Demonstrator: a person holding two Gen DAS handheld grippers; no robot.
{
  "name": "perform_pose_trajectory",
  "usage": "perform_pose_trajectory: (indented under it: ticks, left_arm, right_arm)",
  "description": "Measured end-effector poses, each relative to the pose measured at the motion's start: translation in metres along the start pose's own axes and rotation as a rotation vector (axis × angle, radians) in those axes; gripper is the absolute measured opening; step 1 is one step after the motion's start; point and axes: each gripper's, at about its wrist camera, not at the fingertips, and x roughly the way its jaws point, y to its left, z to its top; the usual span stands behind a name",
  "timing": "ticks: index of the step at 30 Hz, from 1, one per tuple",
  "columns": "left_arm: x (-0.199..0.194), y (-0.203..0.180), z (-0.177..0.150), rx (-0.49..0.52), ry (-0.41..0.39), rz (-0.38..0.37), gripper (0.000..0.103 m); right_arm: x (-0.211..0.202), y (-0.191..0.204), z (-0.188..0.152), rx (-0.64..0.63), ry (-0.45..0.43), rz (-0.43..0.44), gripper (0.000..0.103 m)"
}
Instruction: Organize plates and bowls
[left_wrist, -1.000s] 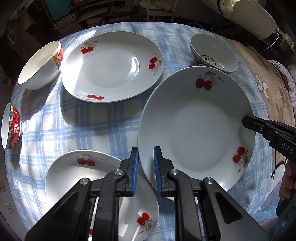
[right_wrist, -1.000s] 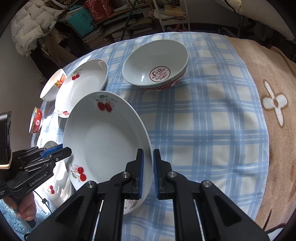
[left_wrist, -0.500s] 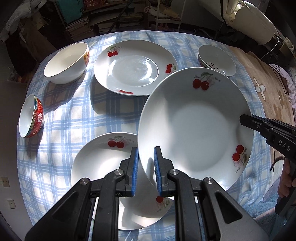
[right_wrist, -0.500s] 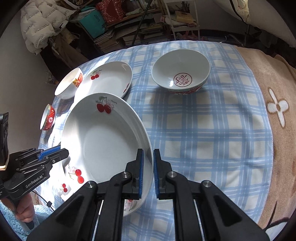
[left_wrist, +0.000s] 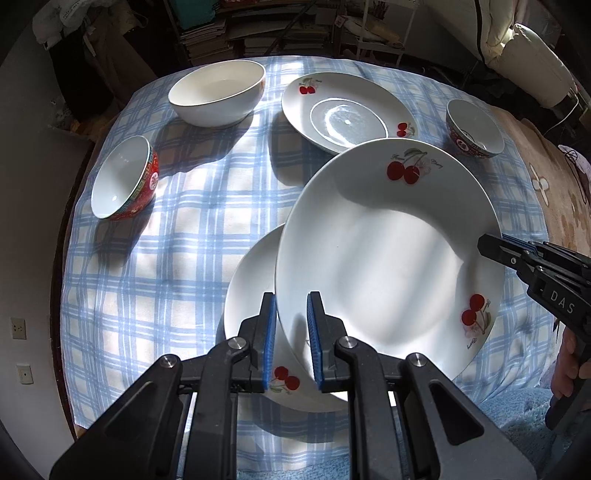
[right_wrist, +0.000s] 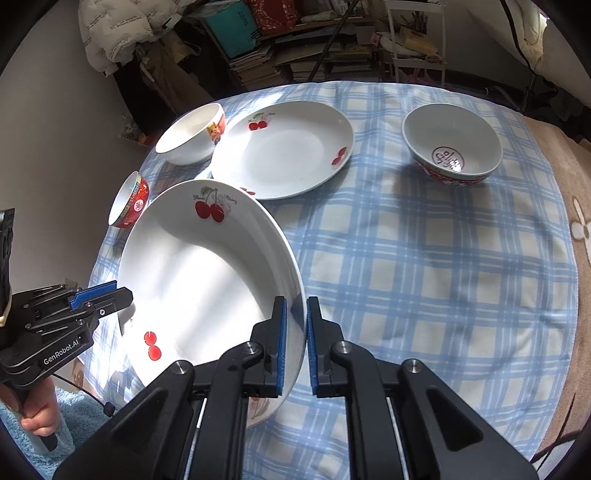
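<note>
Both grippers hold one white cherry plate (left_wrist: 388, 258) by opposite rims, lifted and tilted above the table. My left gripper (left_wrist: 290, 332) is shut on its left rim; my right gripper (right_wrist: 294, 332) is shut on its right rim (right_wrist: 207, 280). The right gripper also shows in the left wrist view (left_wrist: 491, 247), and the left gripper in the right wrist view (right_wrist: 122, 291). The held plate hangs over a second cherry plate (left_wrist: 251, 295) lying on the cloth. A third cherry plate (left_wrist: 347, 110) (right_wrist: 284, 151) lies at the back.
The round table carries a blue checked cloth (right_wrist: 424, 258). A plain white bowl (left_wrist: 218, 92) (right_wrist: 192, 136) stands at the back left, a red-patterned bowl (left_wrist: 122, 177) (right_wrist: 129, 199) at the left, another patterned bowl (left_wrist: 474, 129) (right_wrist: 450, 144) at the back right. Clutter and shelves stand behind.
Both grippers have carried the plate leftward and up; it now overlaps the near plate on the cloth, whereas before it was beside it. Both grips are unchanged.
</note>
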Motion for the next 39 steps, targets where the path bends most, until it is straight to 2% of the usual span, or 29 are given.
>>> perform_pose_trajectory:
  ticks: [7, 15, 27, 28, 29, 30, 31, 33, 35, 39]
  left_arm:
    - [0.000, 0.023, -0.015, -0.031, 0.006, 0.003, 0.016]
    - [0.016, 0.036, -0.030, -0.059, 0.029, -0.006, 0.016]
    - [0.045, 0.035, -0.042, -0.061, 0.073, -0.014, 0.016]
    - [0.047, 0.035, -0.043, -0.060, 0.078, -0.020, 0.014]
    - [0.045, 0.034, -0.044, -0.057, 0.069, -0.097, 0.010]
    - [0.042, 0.031, -0.044, -0.055, 0.069, -0.166, 0.012]
    - [0.037, 0.026, -0.043, -0.035, 0.047, -0.176, 0.013]
    - [0.036, 0.018, -0.044, -0.001, 0.017, -0.039, 0.013]
    - [0.047, 0.025, -0.045, -0.020, 0.057, -0.016, 0.013]
    - [0.045, 0.040, -0.044, -0.052, 0.046, 0.032, 0.013]
  right_arm:
    - [0.012, 0.025, -0.007, -0.029, 0.019, 0.020, 0.011]
    - [0.025, 0.035, -0.012, -0.036, 0.039, 0.022, 0.011]
    - [0.042, 0.039, -0.012, -0.073, 0.054, -0.033, 0.011]
    - [0.043, 0.038, -0.012, -0.069, 0.055, -0.029, 0.011]
    - [0.044, 0.038, -0.012, -0.065, 0.054, -0.013, 0.011]
    - [0.045, 0.039, -0.011, -0.061, 0.056, 0.021, 0.009]
    - [0.046, 0.042, -0.011, -0.066, 0.062, 0.042, 0.006]
    - [0.051, 0.053, -0.015, -0.115, 0.058, -0.016, 0.005]
    - [0.057, 0.059, -0.020, -0.158, 0.065, -0.079, 0.006]
    - [0.054, 0.049, -0.017, -0.108, 0.060, -0.058, 0.007]
